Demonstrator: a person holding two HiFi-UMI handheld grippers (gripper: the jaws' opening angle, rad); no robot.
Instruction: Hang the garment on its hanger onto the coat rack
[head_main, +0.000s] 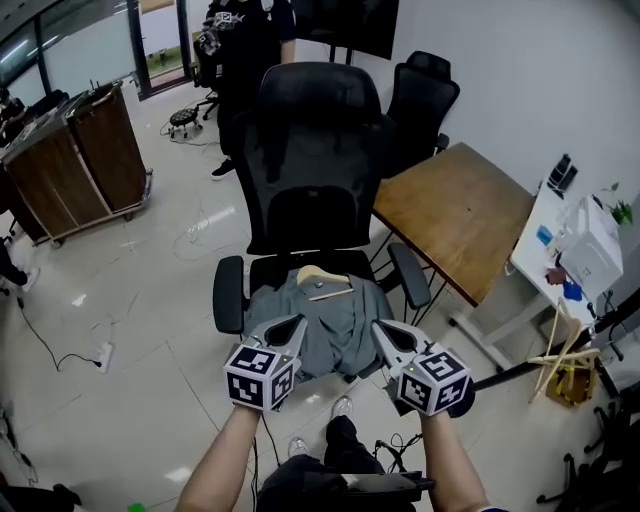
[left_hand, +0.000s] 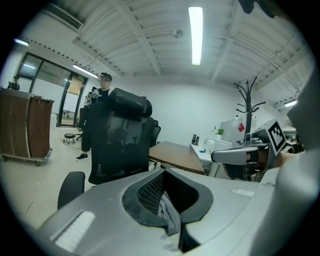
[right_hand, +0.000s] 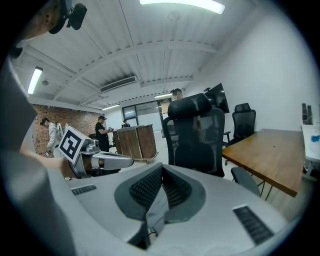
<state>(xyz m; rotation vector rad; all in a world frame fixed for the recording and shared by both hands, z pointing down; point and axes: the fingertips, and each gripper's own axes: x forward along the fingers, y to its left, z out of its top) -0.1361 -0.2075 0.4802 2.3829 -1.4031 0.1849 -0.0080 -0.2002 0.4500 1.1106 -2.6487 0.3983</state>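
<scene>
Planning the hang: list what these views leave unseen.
- Coat rack: outside head view; left gripper view hides its base behind the right gripper.
- Hanger hook: too small in head view; gripper views show none of it.
- Garment, lower corners: head view, covered by left gripper and right gripper.

No legible text or signs
</scene>
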